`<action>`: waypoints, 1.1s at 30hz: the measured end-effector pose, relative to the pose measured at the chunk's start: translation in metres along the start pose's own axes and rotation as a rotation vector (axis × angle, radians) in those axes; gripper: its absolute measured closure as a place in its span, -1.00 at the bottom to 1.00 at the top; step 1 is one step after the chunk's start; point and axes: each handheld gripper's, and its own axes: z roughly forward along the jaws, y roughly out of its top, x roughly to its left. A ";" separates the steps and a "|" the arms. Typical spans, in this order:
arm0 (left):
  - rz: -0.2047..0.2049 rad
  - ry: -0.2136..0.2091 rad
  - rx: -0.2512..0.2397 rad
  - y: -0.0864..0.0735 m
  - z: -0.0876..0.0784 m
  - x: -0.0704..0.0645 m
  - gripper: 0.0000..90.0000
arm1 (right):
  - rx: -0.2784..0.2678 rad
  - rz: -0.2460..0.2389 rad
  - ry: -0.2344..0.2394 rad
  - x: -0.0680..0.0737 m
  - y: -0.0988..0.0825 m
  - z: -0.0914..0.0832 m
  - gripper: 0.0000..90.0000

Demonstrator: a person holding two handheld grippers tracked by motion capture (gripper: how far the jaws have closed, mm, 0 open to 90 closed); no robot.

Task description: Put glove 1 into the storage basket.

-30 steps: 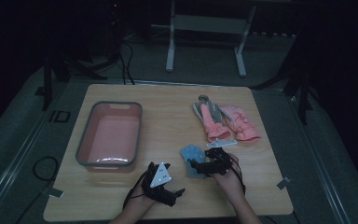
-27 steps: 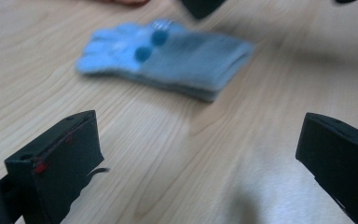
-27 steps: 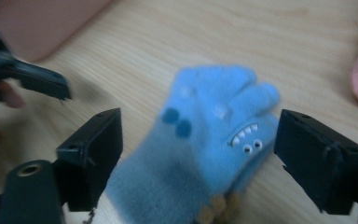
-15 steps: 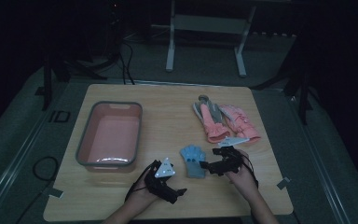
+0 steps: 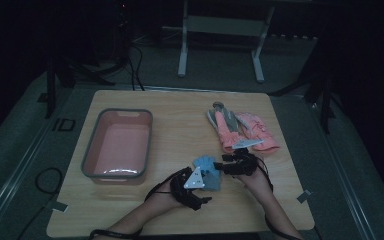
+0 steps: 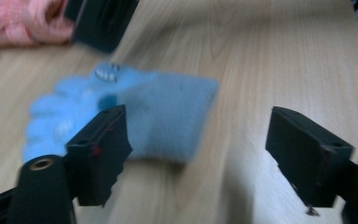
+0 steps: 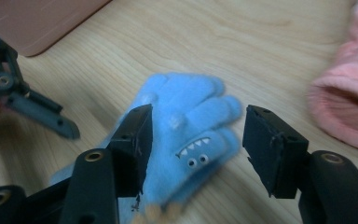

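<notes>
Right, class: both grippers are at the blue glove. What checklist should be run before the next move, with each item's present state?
1. Blue glove lies flat on the table: ok.
2. Right gripper straddles its finger end, jaws just closing, pads not yet pressing: ok.
3. Left gripper centred on the cuff: not ok, the cuff sits by one jaw.
4. Pink tub free to receive: ok.
5. Pink gloves apart from the blue glove: ok.

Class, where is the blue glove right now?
In the high view the blue glove lies flat near the table's front edge, between both grippers, right of the pink tray.
</notes>
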 end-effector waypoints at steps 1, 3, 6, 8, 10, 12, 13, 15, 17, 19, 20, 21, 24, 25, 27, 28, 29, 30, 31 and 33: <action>0.015 -0.004 0.002 0.003 0.003 0.001 -0.47 | 0.001 0.002 0.012 -0.001 0.000 0.004 -0.13; 0.042 -0.006 0.018 0.006 0.009 0.002 -0.38 | 0.006 0.022 0.012 -0.004 0.000 0.014 -0.21; 0.063 -0.032 0.041 0.009 0.018 0.005 -0.24 | 0.008 0.028 -0.004 -0.008 0.000 0.024 -0.22; 0.082 -0.041 0.057 0.009 0.023 0.005 -0.22 | 0.014 0.030 0.002 -0.009 -0.001 0.026 -0.22; 0.117 -0.036 0.077 0.009 0.026 0.005 -0.13 | 0.028 0.040 0.021 -0.008 -0.002 0.032 -0.25; 0.137 -0.031 0.086 0.010 0.028 0.005 -0.11 | 0.042 0.027 0.018 -0.006 -0.004 0.035 -0.27; 0.146 -0.026 0.086 0.010 0.029 0.005 -0.06 | 0.044 0.027 0.008 -0.006 -0.006 0.036 -0.28; 0.152 -0.020 0.093 0.010 0.031 0.006 -0.03 | 0.043 0.021 0.010 -0.005 -0.008 0.037 -0.27; 0.160 -0.012 0.098 0.009 0.032 0.006 0.01 | 0.035 0.007 0.003 -0.003 -0.009 0.037 -0.20; 0.170 0.011 0.101 0.008 0.034 0.006 0.15 | 0.037 -0.015 -0.005 0.000 -0.010 0.037 -0.04; 0.169 0.015 0.103 0.008 0.034 0.006 0.21 | 0.037 -0.020 -0.001 0.001 -0.010 0.037 0.06; 0.171 0.021 0.106 0.008 0.033 0.007 0.28 | 0.037 -0.024 0.009 0.001 -0.011 0.038 0.17; 0.158 0.015 0.100 0.007 0.033 0.009 0.44 | 0.036 -0.016 0.046 0.002 -0.012 0.038 0.43; 0.143 0.007 0.100 0.008 0.032 0.011 0.51 | 0.034 -0.012 0.059 0.003 -0.013 0.039 0.52; 0.120 -0.014 0.099 0.009 0.031 0.014 0.62 | 0.039 -0.002 0.091 0.002 -0.013 0.040 0.67; 0.118 -0.017 0.103 0.010 0.030 0.015 0.65 | 0.044 0.003 0.092 0.003 -0.013 0.041 0.70; 0.112 -0.026 0.108 0.012 0.029 0.016 0.67 | 0.048 0.008 0.092 0.003 -0.012 0.041 0.74; 0.114 -0.026 0.113 0.013 0.028 0.016 0.69 | 0.049 0.010 0.091 0.003 -0.011 0.040 0.76; 0.112 -0.026 0.114 0.014 0.026 0.017 0.70 | 0.043 0.026 0.096 0.002 -0.011 0.039 0.79; 0.096 -0.034 0.104 0.016 0.021 0.020 0.71 | 0.037 0.043 0.101 0.002 -0.009 0.037 0.82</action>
